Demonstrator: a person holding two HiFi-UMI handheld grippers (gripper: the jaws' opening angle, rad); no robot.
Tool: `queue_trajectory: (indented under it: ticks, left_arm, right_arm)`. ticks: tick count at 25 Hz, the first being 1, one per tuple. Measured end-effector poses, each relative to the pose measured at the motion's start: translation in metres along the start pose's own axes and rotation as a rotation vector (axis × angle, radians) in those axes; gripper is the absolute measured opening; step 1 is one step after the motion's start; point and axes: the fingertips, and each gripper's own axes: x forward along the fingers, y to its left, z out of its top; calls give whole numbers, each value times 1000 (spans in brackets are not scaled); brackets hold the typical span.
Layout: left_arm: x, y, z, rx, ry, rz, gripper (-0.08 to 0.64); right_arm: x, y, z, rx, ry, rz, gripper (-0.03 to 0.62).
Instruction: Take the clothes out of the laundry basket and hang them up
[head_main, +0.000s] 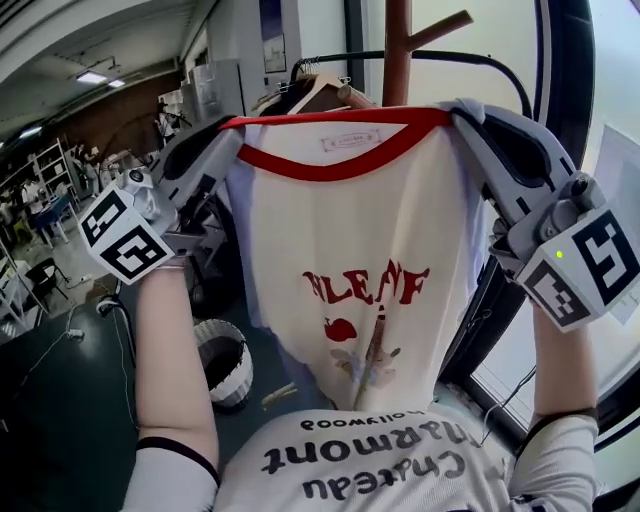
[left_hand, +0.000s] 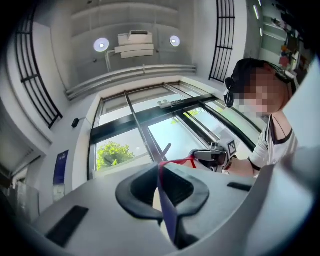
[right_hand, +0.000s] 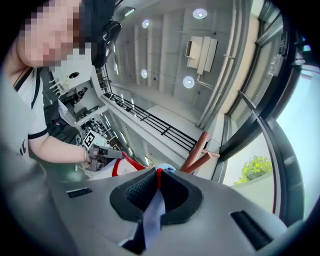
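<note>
Now, with left gripper (head_main: 232, 135) and right gripper (head_main: 458, 118) each clamped on a shoulder of the T-shirt (head_main: 350, 240) (neckline stretched taut), hold both level while approaching the hanger (head_main: 318, 92) behind.

Dark floor (head_main: 60, 430) fills lower left of frame. White ribbed laundry basket (head_main: 238, 378) stands on it, lower centre-left, upright, dark inside. Small pale object (head_main: 278, 396) lies just right of basket. Thin cable (head_main: 72, 334) trails at far left.

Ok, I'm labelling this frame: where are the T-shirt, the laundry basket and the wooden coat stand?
T-shirt (head_main: 345, 230), head view, plain cream fabric.
laundry basket (head_main: 240, 378), head view, white outer wall.
wooden coat stand (head_main: 397, 50), head view, upright pole.
</note>
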Motion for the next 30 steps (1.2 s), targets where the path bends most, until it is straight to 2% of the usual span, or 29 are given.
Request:
queue_trajectory:
  ticks: [3,6,10,14,19,22,25,27,30]
  left_arm:
    - [7,4,29,77,15,-13,20]
    - [16,22,57,167,38,17,20]
    - [46,72,80,307,62,138,21]
    - [66,75,70,480,113,238,21]
    - [80,77,73,602,141,367,21]
    - [85,92,31,599,268,390,21]
    - [73,102,-29,540,375,368,21]
    - [62,97,-61,506,396,337,21]
    - [47,81,-85,439,355,300,21]
  right_arm:
    - [8,-14,14,0,-41,20,35]
    - [23,-28,28,-11,-56,2,35]
    - [56,-62,33,-50,-48,-88,35]
    - [48,-71,11,-159,37,-237,35]
    - [43,-69,-1,-245,71,-260,35]
    - [48,-64,-32,-338,171,-217,35]
    - [54,-46,-69,-386,258,-143,35]
    - [51,-32,-94,-375,295,-93,35]
    - [43,-15,-118,-301,314,-42,35]
